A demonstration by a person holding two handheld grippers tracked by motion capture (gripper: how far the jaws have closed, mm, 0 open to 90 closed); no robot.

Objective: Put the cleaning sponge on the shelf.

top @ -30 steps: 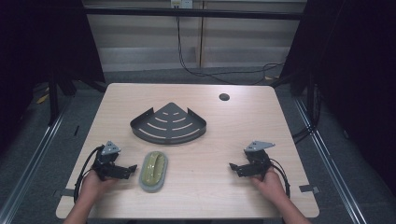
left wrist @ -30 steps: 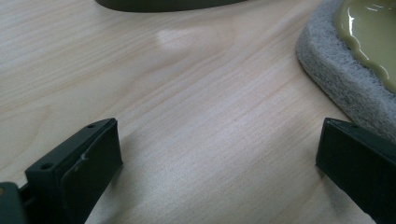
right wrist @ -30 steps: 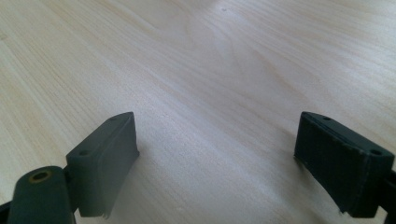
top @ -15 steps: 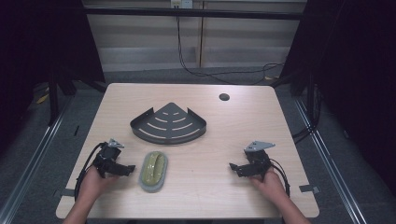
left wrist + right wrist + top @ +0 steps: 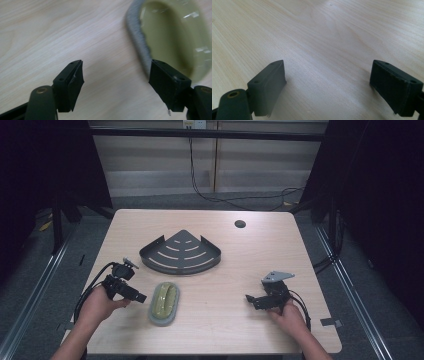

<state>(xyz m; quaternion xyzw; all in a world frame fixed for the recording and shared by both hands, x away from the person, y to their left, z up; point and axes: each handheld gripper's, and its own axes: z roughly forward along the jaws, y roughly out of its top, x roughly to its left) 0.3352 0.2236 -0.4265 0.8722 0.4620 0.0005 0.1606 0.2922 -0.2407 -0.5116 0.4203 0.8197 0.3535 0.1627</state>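
While the soap dish [image 5: 163, 303] lay flat on the table [image 5: 300, 245], in front of the corner rack [image 5: 180, 253] and apart from it, no transfer had been made; pick-up and any placing remained outstanding, in my judgement. At the left, the left gripper [image 5: 140, 298] stood just beside the dish rim, its jaws part open and lately closing, with bare table between them. At the right, the right gripper [image 5: 248, 298] was wide open, holding nothing
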